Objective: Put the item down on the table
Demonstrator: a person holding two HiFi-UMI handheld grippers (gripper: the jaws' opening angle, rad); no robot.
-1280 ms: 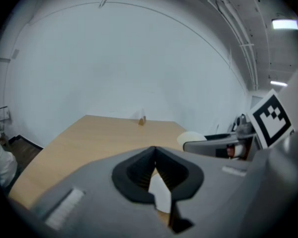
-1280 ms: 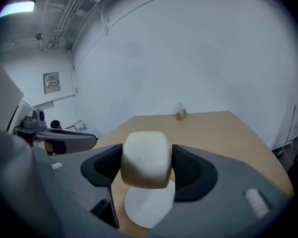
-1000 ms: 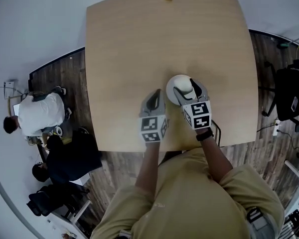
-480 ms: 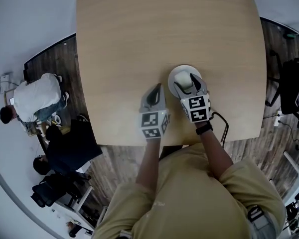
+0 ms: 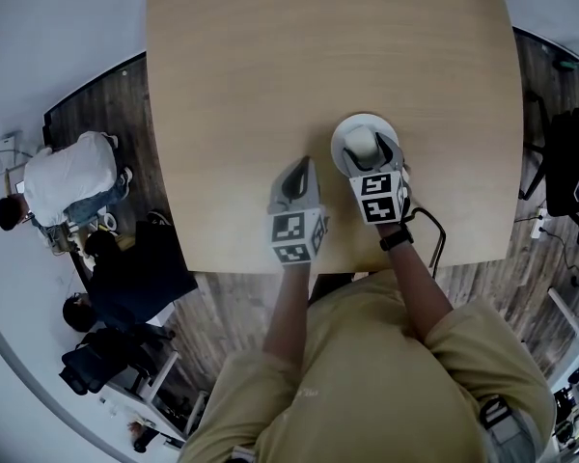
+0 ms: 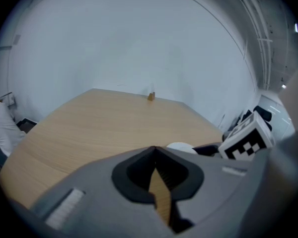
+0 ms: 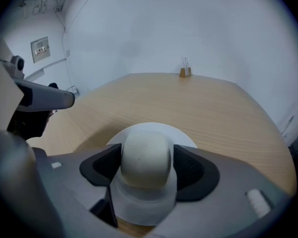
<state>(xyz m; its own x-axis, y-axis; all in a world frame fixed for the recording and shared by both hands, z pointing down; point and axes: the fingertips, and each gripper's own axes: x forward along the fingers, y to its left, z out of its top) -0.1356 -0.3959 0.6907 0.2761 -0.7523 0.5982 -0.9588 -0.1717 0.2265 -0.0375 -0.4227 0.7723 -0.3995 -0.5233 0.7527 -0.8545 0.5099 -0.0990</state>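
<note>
The item is a white round lid [image 5: 364,135] with a cream knob [image 7: 145,156] on top. My right gripper [image 5: 367,152] is shut on that knob, with one dark pad on each side of it. The lid's flat disc [image 7: 161,131] hangs low over the wooden table [image 5: 318,56]; I cannot tell whether it touches the wood. My left gripper [image 5: 297,172] hovers just to the left of the lid, shut and with nothing in it. In the left gripper view, the jaws [image 6: 156,155] meet at the tips and the lid [image 6: 181,146] shows behind them.
A small brown block [image 7: 185,72] stands at the table's far edge. The table's near edge runs just under both grippers. On the floor at the left sit people [image 5: 68,191]; a black chair [image 5: 569,167] stands at the right. A black cable [image 5: 432,237] loops by my right wrist.
The right gripper has carried the lid a little to the right and farther from me. The left gripper has stayed shut beside it.
</note>
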